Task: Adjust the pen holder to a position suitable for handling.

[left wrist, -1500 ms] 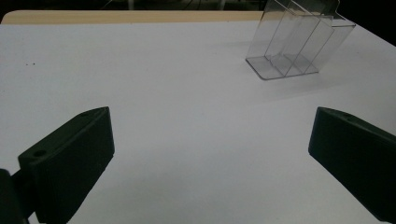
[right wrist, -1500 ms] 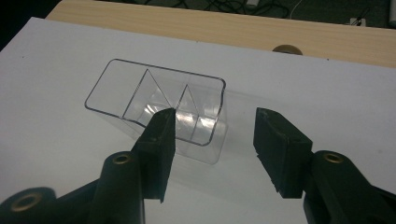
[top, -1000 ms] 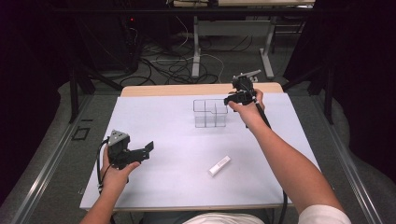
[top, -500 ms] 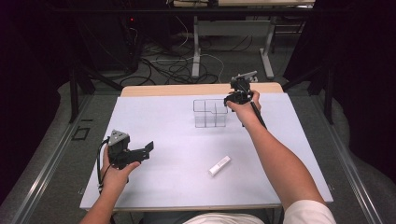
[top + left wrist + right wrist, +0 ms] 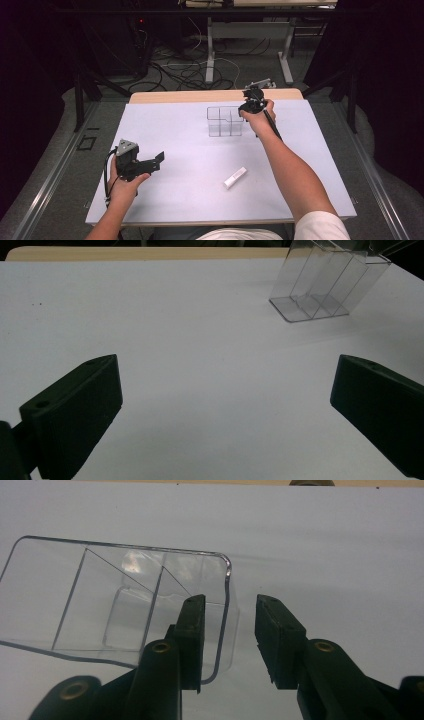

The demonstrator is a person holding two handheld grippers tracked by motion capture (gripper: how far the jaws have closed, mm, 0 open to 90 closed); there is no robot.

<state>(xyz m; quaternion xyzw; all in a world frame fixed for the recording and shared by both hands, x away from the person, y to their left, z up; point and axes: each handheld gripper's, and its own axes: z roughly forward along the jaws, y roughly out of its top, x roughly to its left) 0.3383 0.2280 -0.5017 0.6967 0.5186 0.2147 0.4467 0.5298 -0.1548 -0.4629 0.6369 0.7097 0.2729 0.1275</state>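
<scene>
A clear plastic organizer (image 5: pixel 225 121) with several compartments stands at the back middle of the white table (image 5: pixel 190 135). My right gripper (image 5: pixel 248 107) points down over its right end. In the right gripper view one jaw is inside the organizer (image 5: pixel 125 595) and the other outside. Its end wall (image 5: pixel 227 605) stands between them, untouched. The right gripper (image 5: pixel 230 602) has just been closing its jaws and still shows a gap on both sides of the wall. My left gripper (image 5: pixel 152 164) hovers open at the front left, with nothing in the gap (image 5: pixel 225 362). Beyond it the organizer (image 5: pixel 325 285) shows.
A small white stick-shaped object (image 5: pixel 235 177) lies on the table in front of the organizer, under my right forearm's line. A wooden strip (image 5: pixel 210 96) edges the table's far side. Cables and desk legs lie on the floor beyond.
My right hand has sunk a little and edged left onto the organizer's right end. The left hand and the white object have not moved.
</scene>
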